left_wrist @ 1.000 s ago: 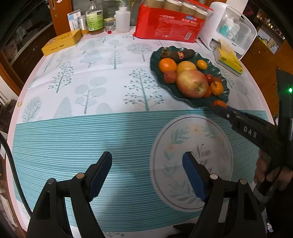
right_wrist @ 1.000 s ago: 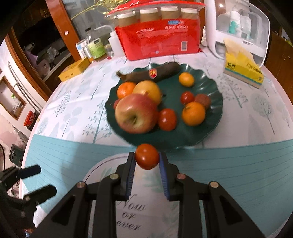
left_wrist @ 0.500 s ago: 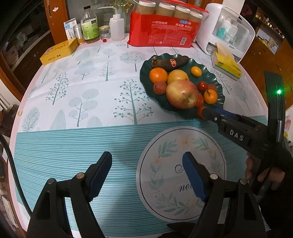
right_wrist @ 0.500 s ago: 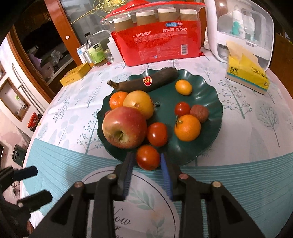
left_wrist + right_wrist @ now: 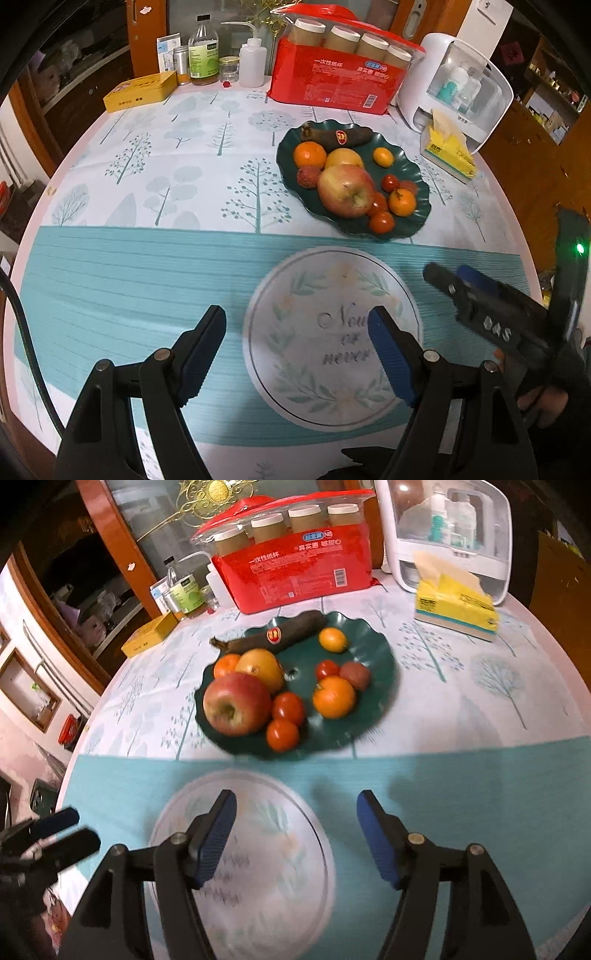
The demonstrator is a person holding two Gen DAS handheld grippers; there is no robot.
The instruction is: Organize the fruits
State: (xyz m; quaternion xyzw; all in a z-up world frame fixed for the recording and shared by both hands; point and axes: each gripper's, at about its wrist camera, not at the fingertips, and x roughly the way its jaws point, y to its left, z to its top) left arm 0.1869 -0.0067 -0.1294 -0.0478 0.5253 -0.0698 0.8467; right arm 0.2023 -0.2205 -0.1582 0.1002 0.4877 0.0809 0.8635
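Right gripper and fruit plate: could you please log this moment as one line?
right gripper: open, empty, short of plate | left gripper: open, empty | small tomato: on green plate beside apple

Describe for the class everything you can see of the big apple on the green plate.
The apple is the largest fruit on the dark green scalloped plate. Its skin looks smooth and glossy, red blushed with yellow-green around the stem hollow, which tilts toward the camera. It sits at the plate's near left edge, pressed against the yellow pear behind it and a small red tomato at its right. No gripper touches it.
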